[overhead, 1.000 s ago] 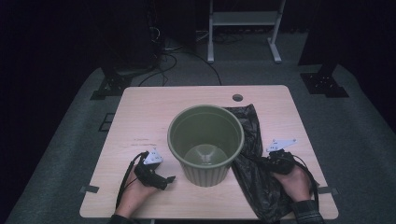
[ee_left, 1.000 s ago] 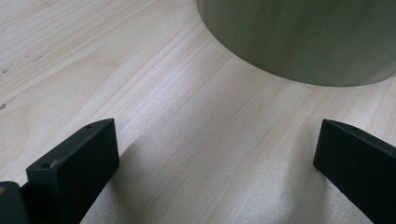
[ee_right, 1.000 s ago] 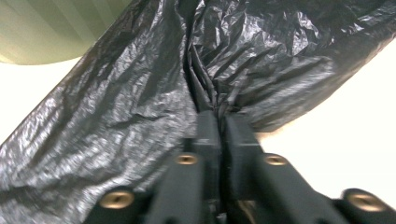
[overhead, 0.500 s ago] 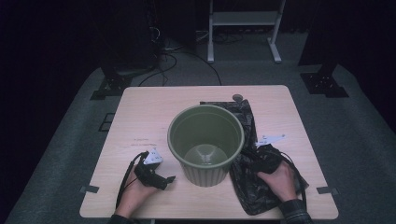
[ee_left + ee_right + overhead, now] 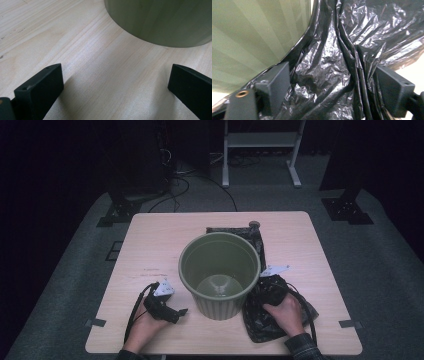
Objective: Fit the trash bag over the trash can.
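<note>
An olive green plastic bin point(image 5: 220, 302) stands upright and empty at the middle of the wooden table point(image 5: 150, 245). A crumpled black bin bag point(image 5: 265, 327) lies along its right side, partly hidden behind it. My right gripper point(image 5: 267, 287) rests low on the bag, close to the bin wall point(image 5: 249, 37). Its jaws have just been opening and now stand wide, with loose folds of bag point(image 5: 367, 30) between them, unpinched point(image 5: 334, 75). My left gripper point(image 5: 177, 312) lies on the table left of the bin, open point(image 5: 116, 72) with only bare wood between its jaws, facing the bin's base point(image 5: 162, 20).
A small round dark object point(image 5: 254, 225) sits at the far end of the bag. A white metal stand point(image 5: 260, 140) and cables are on the floor beyond the table. Tape marks point(image 5: 95, 323) sit near the front corners.
My right hand has slid left across the bag toward the bin. The bag's near end has bunched up and drawn in closer to the bin. The left hand has stayed put.
</note>
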`<state>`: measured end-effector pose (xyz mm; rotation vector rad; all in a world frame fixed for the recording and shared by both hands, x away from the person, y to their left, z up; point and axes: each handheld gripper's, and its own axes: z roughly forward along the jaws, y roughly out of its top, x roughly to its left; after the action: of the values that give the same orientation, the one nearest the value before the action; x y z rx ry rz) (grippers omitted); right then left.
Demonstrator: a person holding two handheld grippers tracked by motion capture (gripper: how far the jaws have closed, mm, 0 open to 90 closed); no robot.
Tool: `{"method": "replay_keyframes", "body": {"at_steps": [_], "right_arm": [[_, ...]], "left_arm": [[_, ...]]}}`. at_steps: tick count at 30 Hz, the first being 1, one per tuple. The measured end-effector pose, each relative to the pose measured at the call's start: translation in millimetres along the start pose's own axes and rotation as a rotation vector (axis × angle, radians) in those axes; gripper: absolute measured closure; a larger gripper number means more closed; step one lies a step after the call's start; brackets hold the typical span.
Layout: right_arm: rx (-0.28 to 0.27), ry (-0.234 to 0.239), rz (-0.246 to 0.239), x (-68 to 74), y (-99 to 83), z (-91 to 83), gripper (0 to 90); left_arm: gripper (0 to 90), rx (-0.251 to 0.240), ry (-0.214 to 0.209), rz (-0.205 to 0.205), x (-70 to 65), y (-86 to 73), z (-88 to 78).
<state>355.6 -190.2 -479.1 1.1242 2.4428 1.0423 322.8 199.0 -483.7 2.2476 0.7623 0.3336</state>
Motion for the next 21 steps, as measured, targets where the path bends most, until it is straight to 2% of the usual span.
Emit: {"method": "replay_keyframes", "body": {"at_steps": [2, 3, 6, 8, 10, 13, 16, 21], "right_arm": [[0.001, -0.033, -0.032, 3.7, 0.0, 0.3, 27.1], [-0.006, -0.035, -0.033, 4.0, -0.2, 0.1, 30.6], [-0.021, -0.036, -0.03, 4.1, -1.0, -2.3, 48.6], [-0.027, -0.029, -0.037, 3.2, -2.4, -4.9, 72.1], [-0.037, -0.016, -0.047, 2.4, -5.1, -6.5, 86.9], [-0.024, -0.015, -0.075, 1.7, -6.5, -9.6, 89.0], [-0.027, 0.016, -0.061, -2.5, -8.7, -15.8, 89.1], [-0.064, 0.071, -0.081, -3.6, -4.9, -39.3, 89.2]], "left_arm": [[0.0, 0.0, 0.0, 0.0, 0.0, 0.0, 0.0], [0.0, 0.0, 0.0, 0.0, 0.0, 0.0, 0.0], [0.0, 0.0, 0.0, 0.0, -0.1, 0.0, 0.0], [0.0, -0.001, 0.0, -0.001, -0.1, 0.0, 0.1], [0.0, 0.0, 0.0, 0.0, 0.0, 0.0, 0.0], [0.0, 0.0, 0.0, -0.001, 0.0, 0.0, 0.0], [0.0, -0.001, 0.0, -0.002, -0.1, 0.0, 0.1], [0.0, -0.001, 0.0, -0.002, 0.0, 0.0, 0.1]]}}
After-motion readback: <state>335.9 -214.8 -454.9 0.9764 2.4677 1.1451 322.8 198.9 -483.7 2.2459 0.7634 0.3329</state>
